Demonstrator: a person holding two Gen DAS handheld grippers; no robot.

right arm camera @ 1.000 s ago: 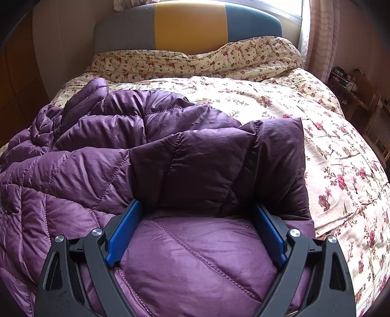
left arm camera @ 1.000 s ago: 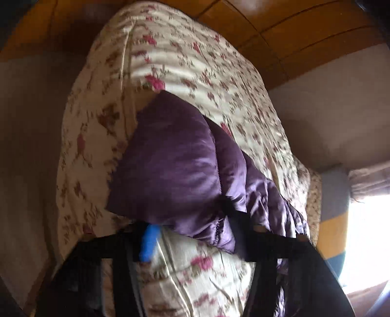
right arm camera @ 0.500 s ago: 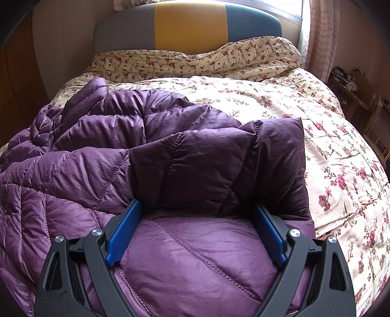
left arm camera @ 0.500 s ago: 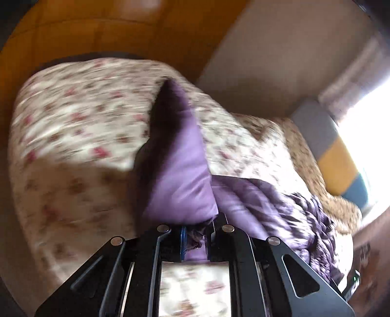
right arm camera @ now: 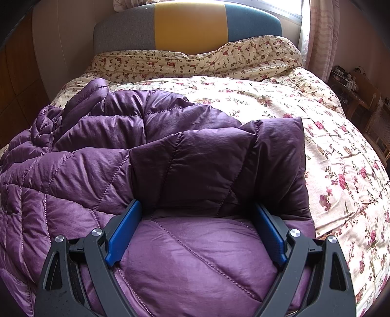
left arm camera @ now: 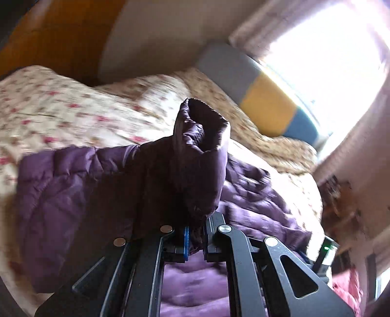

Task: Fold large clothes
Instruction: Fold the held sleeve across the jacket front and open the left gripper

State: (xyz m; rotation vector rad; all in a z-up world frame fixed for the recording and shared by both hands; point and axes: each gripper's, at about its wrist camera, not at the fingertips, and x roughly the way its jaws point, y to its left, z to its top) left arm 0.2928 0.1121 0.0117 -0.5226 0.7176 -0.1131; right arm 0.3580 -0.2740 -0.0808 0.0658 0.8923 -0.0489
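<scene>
Lifted since the earlier frame, the jacket's sleeve (left arm camera: 199,156) stands pinched in my closed left tongs (left arm camera: 195,240); my right tongs (right arm camera: 195,234) rest spread wide on the jacket (right arm camera: 151,156), spread over the bed (right arm camera: 316,136).

- The right wrist view looks down along its gripper (right arm camera: 195,234) from the foot of the bed (right arm camera: 329,156), facing the headboard (right arm camera: 187,26) squarely; the jacket (right arm camera: 156,165) fills the near half of the picture, close under the lens.
- The left wrist view looks from the jacket's (left arm camera: 73,185) side, tilted and rolled, so the headboard (left arm camera: 263,100) runs slantwise at upper right; it is blurred. A sleeve (left arm camera: 202,151) stands right before its gripper (left arm camera: 195,241), very near.
- Both views share the jacket, the floral bed (left arm camera: 56,104), the headboard and the bright window (left arm camera: 324,53) behind it, at top right (right arm camera: 287,6) in the right view.
</scene>
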